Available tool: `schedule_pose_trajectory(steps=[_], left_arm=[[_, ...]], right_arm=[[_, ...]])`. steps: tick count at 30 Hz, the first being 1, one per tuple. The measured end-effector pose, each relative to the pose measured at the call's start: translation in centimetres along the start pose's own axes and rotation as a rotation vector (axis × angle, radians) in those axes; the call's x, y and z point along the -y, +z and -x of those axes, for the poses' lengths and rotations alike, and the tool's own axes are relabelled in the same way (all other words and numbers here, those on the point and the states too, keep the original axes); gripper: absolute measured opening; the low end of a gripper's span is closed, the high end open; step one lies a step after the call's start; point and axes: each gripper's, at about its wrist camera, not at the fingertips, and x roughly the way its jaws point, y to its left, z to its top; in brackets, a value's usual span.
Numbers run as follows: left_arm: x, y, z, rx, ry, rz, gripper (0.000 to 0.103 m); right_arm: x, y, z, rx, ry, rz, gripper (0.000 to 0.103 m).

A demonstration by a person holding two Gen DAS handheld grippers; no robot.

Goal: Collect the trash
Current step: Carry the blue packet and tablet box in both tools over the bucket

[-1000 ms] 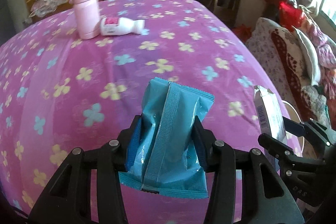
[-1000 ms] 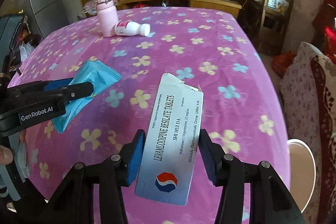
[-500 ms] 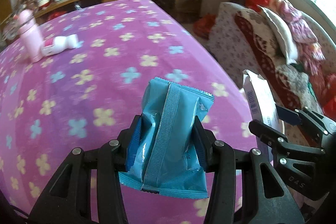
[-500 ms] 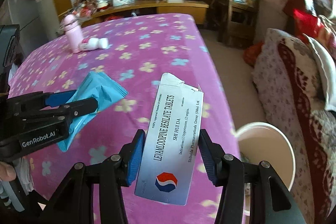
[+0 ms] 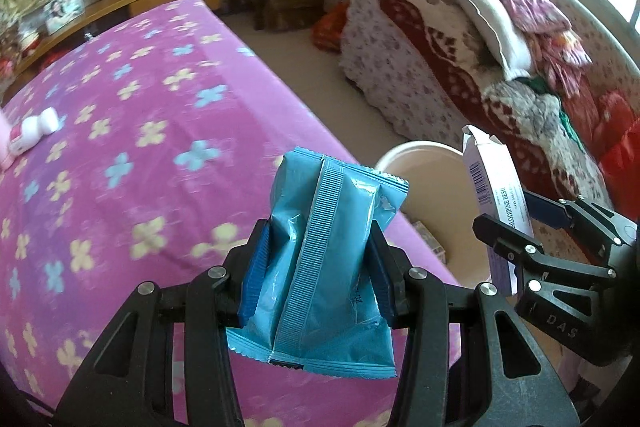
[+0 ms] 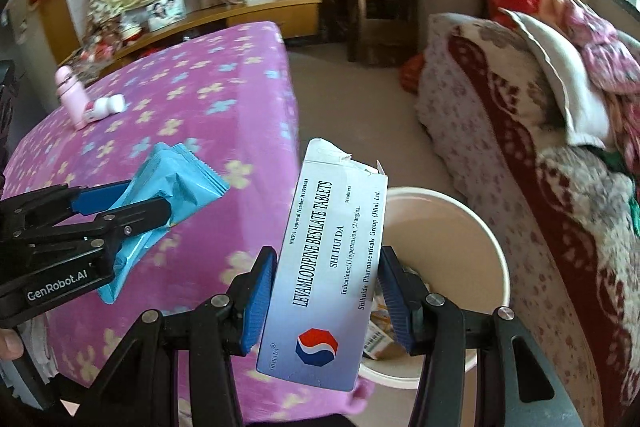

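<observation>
While carrying: left gripper [image 5: 316, 267] clamps wrapper [image 5: 324, 267], right gripper [image 6: 328, 291] clamps box [image 6: 324, 267]
Risk: releasing early misses bin [image 6: 480, 227]

- Blue packet [image 5: 320, 259]: crinkled foil wrapper, ribbed back seam facing the camera, standing upright, clamped by its sides, above the bed's edge.
- Tablet box [image 6: 328, 267]: white-blue carton, torn top flap open, upright, clamped by its sides, over the bin.
- Bin [image 6: 496, 243]: pale round pail on the floor beside the bed, small cartons inside.
</observation>
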Motion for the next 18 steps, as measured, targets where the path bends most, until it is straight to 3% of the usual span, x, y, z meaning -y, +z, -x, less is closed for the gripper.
schedule_pose_trajectory(steps=[8, 18], left_arm=[[4.5, 0.9, -2.7, -0.030, -0.019, -0.056, 0.044], [6.7, 1.5, -4.9, -0.052, -0.030, -0.073, 0.044]], right_arm=[[5.5, -1.5, -1.0, -0.031, -0.038, -0.089, 0.050], [9.1, -3.0, -2.2, -0.066, -0.059, -0.146, 0.050]])
